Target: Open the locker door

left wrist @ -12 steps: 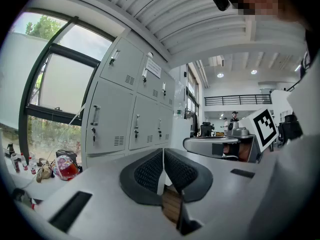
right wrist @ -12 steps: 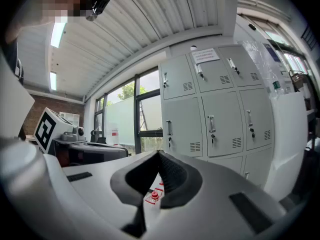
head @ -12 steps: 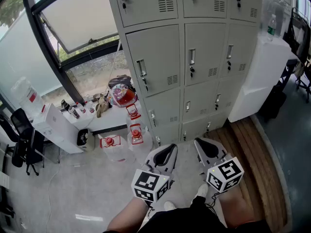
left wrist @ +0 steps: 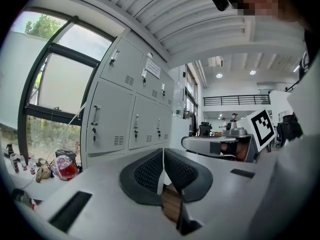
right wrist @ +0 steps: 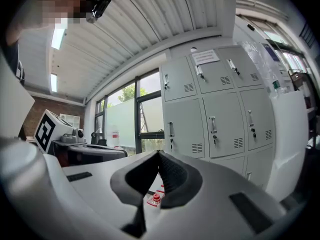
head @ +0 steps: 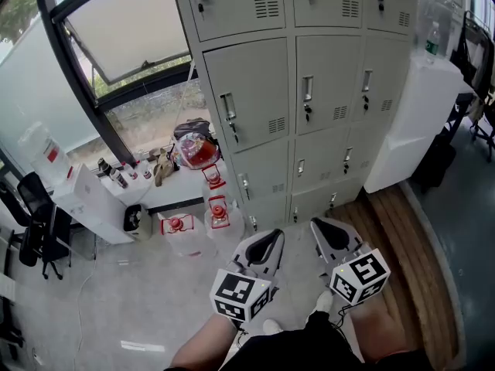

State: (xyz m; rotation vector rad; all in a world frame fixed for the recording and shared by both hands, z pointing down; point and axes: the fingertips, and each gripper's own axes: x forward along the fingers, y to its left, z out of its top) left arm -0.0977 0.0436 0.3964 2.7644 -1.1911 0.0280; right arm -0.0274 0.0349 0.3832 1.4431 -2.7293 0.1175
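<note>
My left claw (head: 269, 239) and right claw (head: 323, 230) sit pinched together, empty and low, since the locker door (head: 247, 91) stands well apart ahead.

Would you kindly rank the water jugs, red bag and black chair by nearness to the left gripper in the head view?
1. Water jugs, just left of the left gripper.
2. Red bag, on the ledge.
3. Black chair, far left.
</note>
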